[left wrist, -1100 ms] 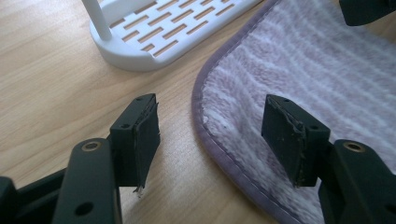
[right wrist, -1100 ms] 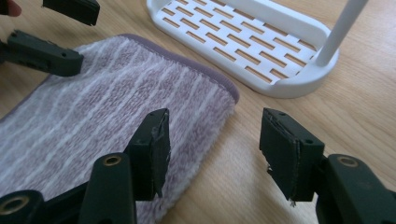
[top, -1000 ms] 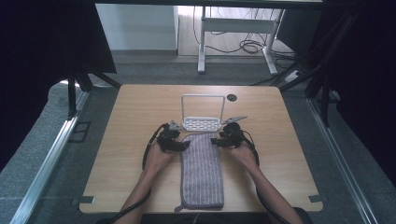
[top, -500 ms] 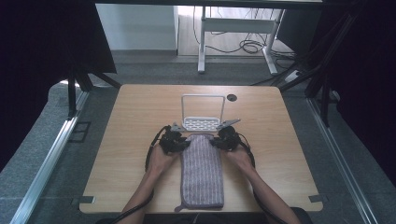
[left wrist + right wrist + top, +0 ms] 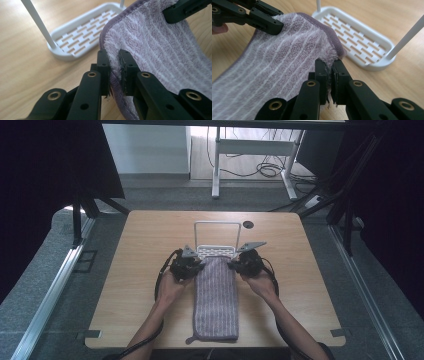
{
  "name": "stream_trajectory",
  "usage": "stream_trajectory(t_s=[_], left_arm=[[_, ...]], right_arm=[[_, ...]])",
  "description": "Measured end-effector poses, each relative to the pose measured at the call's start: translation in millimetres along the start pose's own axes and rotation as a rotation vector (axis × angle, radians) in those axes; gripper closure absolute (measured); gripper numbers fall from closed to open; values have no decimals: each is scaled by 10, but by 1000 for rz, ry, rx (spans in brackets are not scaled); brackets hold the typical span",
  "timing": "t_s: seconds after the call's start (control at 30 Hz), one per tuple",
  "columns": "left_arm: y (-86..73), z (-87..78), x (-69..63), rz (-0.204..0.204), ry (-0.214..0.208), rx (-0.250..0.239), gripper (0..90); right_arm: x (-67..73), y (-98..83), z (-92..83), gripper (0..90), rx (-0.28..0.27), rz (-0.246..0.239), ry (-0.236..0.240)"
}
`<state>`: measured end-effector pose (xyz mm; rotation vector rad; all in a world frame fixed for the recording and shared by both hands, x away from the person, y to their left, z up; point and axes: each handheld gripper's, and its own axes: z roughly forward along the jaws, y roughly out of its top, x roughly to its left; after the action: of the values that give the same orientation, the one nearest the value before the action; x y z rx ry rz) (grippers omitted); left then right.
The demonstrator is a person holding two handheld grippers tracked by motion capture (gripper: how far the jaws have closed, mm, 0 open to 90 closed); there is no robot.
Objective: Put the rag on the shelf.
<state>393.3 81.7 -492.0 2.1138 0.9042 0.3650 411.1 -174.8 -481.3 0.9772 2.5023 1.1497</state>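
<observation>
right gripper (image 5: pixel 329 68) clamped on purple towel (image 5: pixel 274 72) edge, white rack (image 5: pixel 362 40) beyond

White rack (image 5: pixel 216 251) near table (image 5: pixel 140 270) middle, slotted base, upright frame. Dark grommet (image 5: pixel 248 224) behind it. Cables (image 5: pixel 260 169) on floor beyond.

From the high view I get a dim, slightly greenish picture: daylight falls in from the far end of the room, and dark curtains (image 5: pixel 45 180) swallow both sides. The surface (image 5: pixel 145 245) is evenly lit, with soft shadows. My two gripper views are brighter and warmer; the towel (image 5: pixel 160 50) is sharp near the lens, the white rack (image 5: pixel 362 37) softly blurred.
</observation>
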Motion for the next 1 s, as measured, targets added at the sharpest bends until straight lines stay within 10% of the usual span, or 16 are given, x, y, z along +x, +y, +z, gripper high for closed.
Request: stream_trajectory(t_s=[1.0], left_arm=[[948,-765,-36,125,68,-142,800]], right_arm=[[-14,748,-811,853,-158,-77,-46]])
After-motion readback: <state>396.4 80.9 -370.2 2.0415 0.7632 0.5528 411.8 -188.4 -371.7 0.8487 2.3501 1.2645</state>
